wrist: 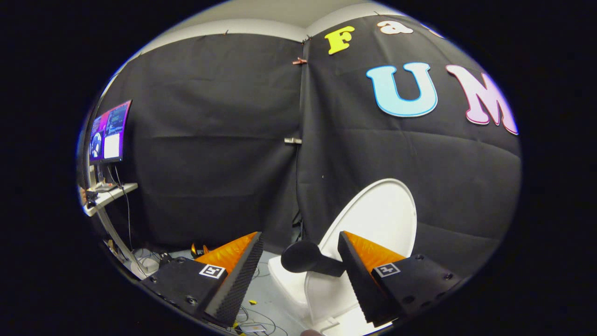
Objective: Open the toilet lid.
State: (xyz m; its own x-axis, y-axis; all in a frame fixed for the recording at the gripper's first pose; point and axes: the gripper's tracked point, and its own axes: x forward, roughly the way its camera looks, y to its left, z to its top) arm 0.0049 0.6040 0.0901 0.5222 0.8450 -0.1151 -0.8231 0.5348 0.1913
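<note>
The booth wall (210, 140) of black cloth takes up the far side, meeting in a corner straight ahead. Against its right panel stands the toilet (322, 289), and its lid (382, 219) is already raised, nearly upright, leaning back toward the cloth just beyond the right finger. Judging by that, the opening looks all but done; what remains is to see the lid rest steadily and not fall forward.

At far left a monitor (109, 133) sits above a small shelf (112, 193), with cables trailing to the floor (275, 303).

A dark round knob on a stub handle (305, 257) juts leftward from the lid's lower edge, ending just ahead of the gap between the fingers. Whether it touches the right finger I cannot tell; it passes behind that finger's tip.

The gripper (298, 275) is spread wide, fingers well apart and pinching nothing.

To finish well, I would keep the fingers apart and draw the gripper straight back toward the near side, clear of the handle, so the right finger does not snag it and tug the lid down. Moving slowly lets the lid settle against the wall.
</note>
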